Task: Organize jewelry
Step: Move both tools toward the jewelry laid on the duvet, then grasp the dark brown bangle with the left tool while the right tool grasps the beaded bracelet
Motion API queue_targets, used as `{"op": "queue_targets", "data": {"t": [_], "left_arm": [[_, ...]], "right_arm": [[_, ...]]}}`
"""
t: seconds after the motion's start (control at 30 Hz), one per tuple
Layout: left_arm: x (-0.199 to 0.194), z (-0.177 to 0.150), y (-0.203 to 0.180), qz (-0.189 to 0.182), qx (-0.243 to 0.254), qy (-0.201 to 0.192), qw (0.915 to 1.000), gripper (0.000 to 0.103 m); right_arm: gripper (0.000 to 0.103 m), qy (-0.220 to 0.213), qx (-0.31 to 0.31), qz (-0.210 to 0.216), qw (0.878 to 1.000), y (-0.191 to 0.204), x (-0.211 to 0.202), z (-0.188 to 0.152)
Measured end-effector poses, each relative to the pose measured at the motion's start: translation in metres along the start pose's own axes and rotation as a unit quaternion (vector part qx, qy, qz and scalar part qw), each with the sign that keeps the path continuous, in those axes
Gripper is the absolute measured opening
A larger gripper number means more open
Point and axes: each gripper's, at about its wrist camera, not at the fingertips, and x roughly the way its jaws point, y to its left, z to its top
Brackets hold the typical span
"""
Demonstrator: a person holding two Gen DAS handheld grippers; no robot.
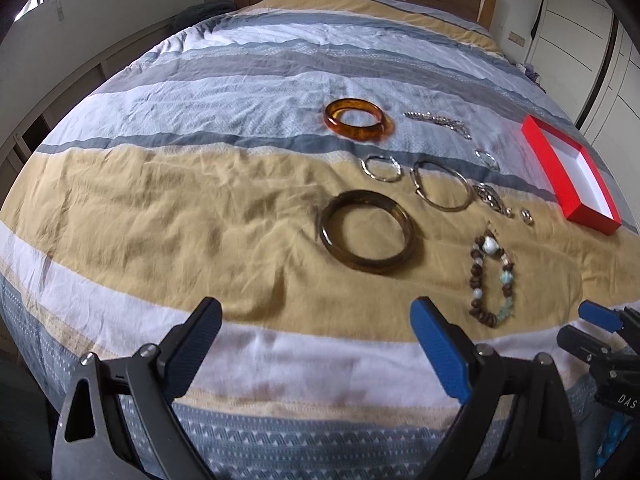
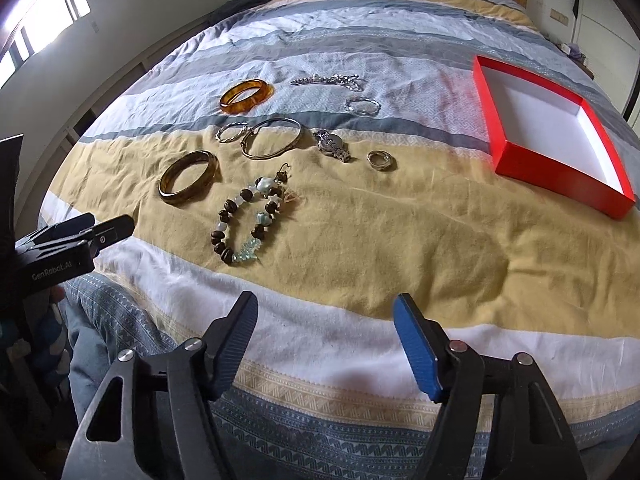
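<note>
Over bed [image 2: 360, 240], both grippers [image 2: 324, 344] tilted dwn.

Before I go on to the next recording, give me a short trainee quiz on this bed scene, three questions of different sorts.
1. True or false: the red box already holds jewelry.
2. Multiple choice: which piece lies nearest the foot edge of the bed, closest to both claws? A) amber bangle B) beaded bracelet C) silver chain
3. Short answer: are the left claw and the right claw holding anything?

Key:
1. False. Its white inside is bare.
2. B
3. No. Both stand open over the striped bedspread, with nothing between the pads.
</note>
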Motion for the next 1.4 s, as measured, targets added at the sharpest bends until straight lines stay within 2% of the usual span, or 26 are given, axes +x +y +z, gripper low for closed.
{"op": "queue_targets", "data": {"t": [0.07, 0.23, 0.4, 0.47, 0.6, 0.63, 0.7, 0.73, 0.8, 0.83, 0.9, 0.93, 1.17, 1.4], "left_arm": [[0.010, 0.013, 0.003, 0.003, 0.000, 0.001, 1.0000, 0.095], [0.040, 0.037, 0.010, 0.013, -0.005, 0.013, 0.9998, 0.095], [0.067, 0.046, 0.010, 0.019, -0.006, 0.030, 0.9993, 0.093], [0.074, 0.046, 0.010, 0.020, -0.006, 0.038, 0.9991, 0.090], [0.083, 0.046, 0.008, 0.022, -0.002, 0.051, 0.9984, 0.071], [0.083, 0.046, 0.007, 0.022, -0.001, 0.051, 0.9984, 0.069], [0.084, 0.047, 0.004, 0.020, 0.001, 0.053, 0.9984, 0.056], [0.084, 0.047, 0.003, 0.020, 0.002, 0.053, 0.9984, 0.052], [0.083, 0.048, 0.000, 0.022, 0.005, 0.054, 0.9983, 0.035], [0.082, 0.048, -0.001, 0.023, 0.006, 0.053, 0.9983, 0.031], [0.079, 0.048, -0.003, 0.025, 0.006, 0.052, 0.9983, 0.012], [0.078, 0.048, -0.003, 0.025, 0.006, 0.051, 0.9984, 0.010], [0.054, 0.044, -0.004, 0.020, -0.006, 0.041, 0.9990, 0.009], [0.019, 0.048, -0.021, 0.013, 0.003, 0.017, 0.9998, 0.009]], "right_arm": [[0.061, 0.007, -0.005, 0.009, 1.000, 0.002, 0.008, 0.009], [0.056, 0.023, -0.013, 0.039, 0.999, 0.015, 0.032, 0.033], [0.050, 0.036, -0.019, 0.050, 0.998, 0.026, 0.061, 0.049], [0.045, 0.039, -0.021, 0.051, 0.998, 0.029, 0.071, 0.053], [0.034, 0.041, -0.034, 0.052, 0.997, 0.033, 0.083, 0.058], [0.028, 0.041, -0.037, 0.050, 0.997, 0.034, 0.084, 0.058], [0.017, 0.040, -0.042, 0.049, 0.997, 0.034, 0.085, 0.060], [0.014, 0.041, -0.043, 0.049, 0.997, 0.034, 0.085, 0.060], [0.012, 0.038, -0.045, 0.051, 0.997, 0.033, 0.082, 0.059], [0.011, 0.036, -0.045, 0.052, 0.997, 0.032, 0.080, 0.058], [0.010, 0.032, -0.044, 0.053, 0.997, 0.031, 0.072, 0.056], [0.009, 0.028, -0.044, 0.053, 0.997, 0.030, 0.068, 0.055], [0.009, -0.010, -0.045, 0.049, 0.998, 0.024, 0.026, 0.051], [0.009, -0.052, -0.032, 0.040, 0.997, 0.008, -0.021, 0.040]]}}
